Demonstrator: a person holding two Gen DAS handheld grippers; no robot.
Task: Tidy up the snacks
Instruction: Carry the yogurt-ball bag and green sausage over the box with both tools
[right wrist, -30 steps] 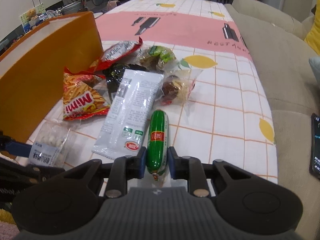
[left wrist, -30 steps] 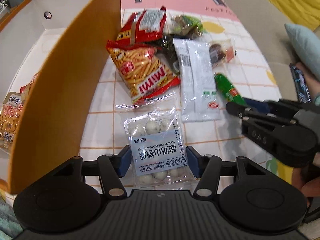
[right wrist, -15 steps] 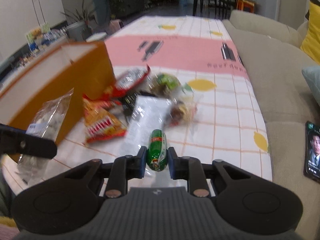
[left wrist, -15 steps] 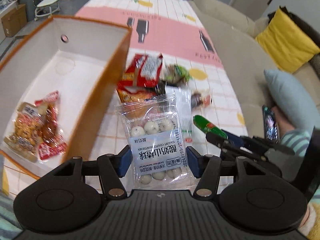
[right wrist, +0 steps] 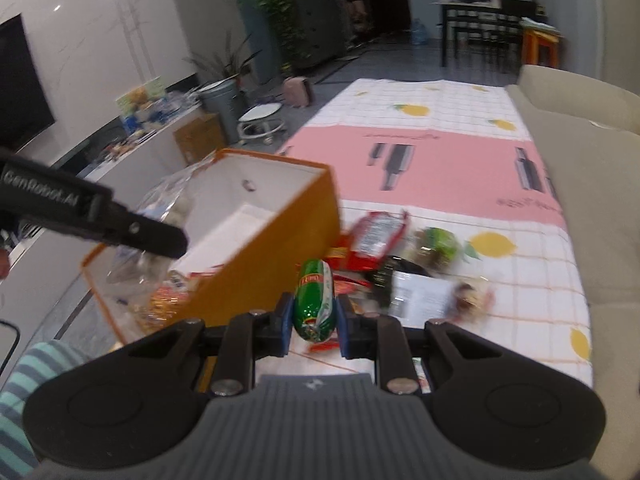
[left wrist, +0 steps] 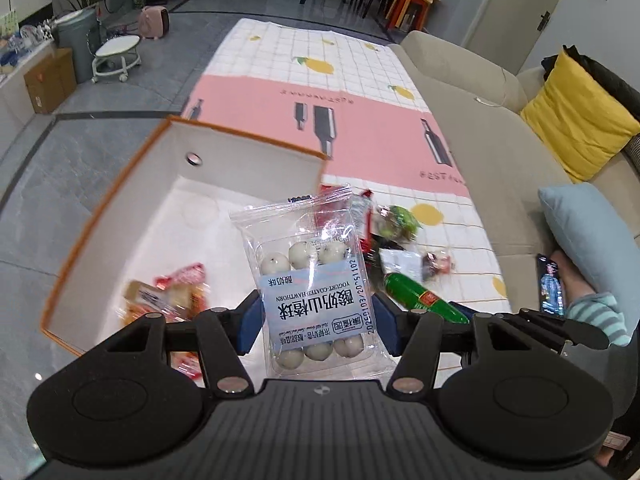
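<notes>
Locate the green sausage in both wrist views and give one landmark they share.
Left wrist view: the green sausage lies right of centre, beside the yogurt hawthorn bag, gripped by the right gripper.
Right wrist view: bottom centre, upright between the jaws.
Shared landmark: the orange box.

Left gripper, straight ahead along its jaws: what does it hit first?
Likely the orange box. The left gripper, shut on the yogurt hawthorn ball bag, points down toward the box's open white interior, near its right wall. Depth is unclear; it might instead clip that wall's rim.
</notes>
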